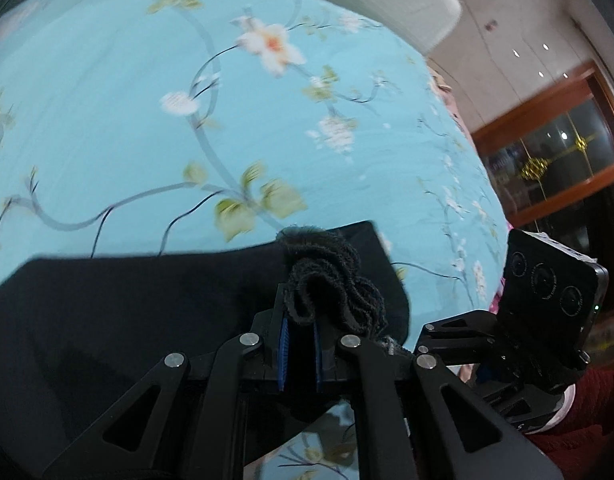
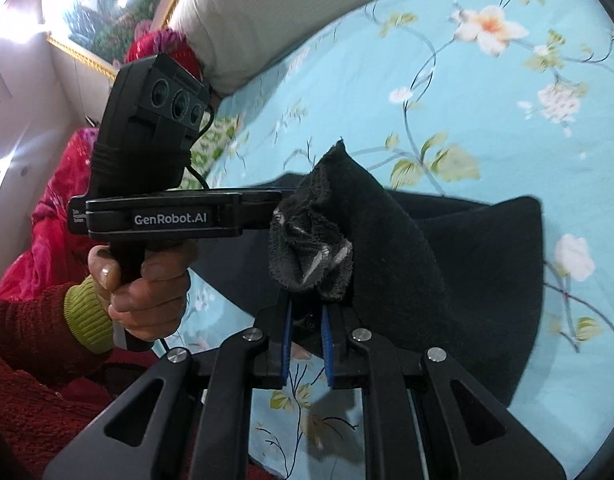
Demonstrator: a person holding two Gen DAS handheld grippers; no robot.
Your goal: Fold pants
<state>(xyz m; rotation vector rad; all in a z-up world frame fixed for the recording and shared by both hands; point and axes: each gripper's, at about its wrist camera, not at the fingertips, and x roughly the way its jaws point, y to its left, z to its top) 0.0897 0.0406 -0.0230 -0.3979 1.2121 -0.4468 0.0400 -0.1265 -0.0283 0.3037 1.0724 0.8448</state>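
- Currently mid-fold: left gripper (image 1: 301, 330) and right gripper (image 2: 307, 322) each clamp a bunched edge of the black pants (image 1: 147, 300), side by side, just above the bedsheet (image 1: 127, 120).
- Next, I'd judge: lay the edge down flat, aligned, then release.
- Far: white pillow (image 2: 267, 20); nothing blocks.

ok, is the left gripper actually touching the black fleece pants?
Touching. The left wrist view shows the left gripper with its blue pads shut on a bunched edge of the black fleece pants.
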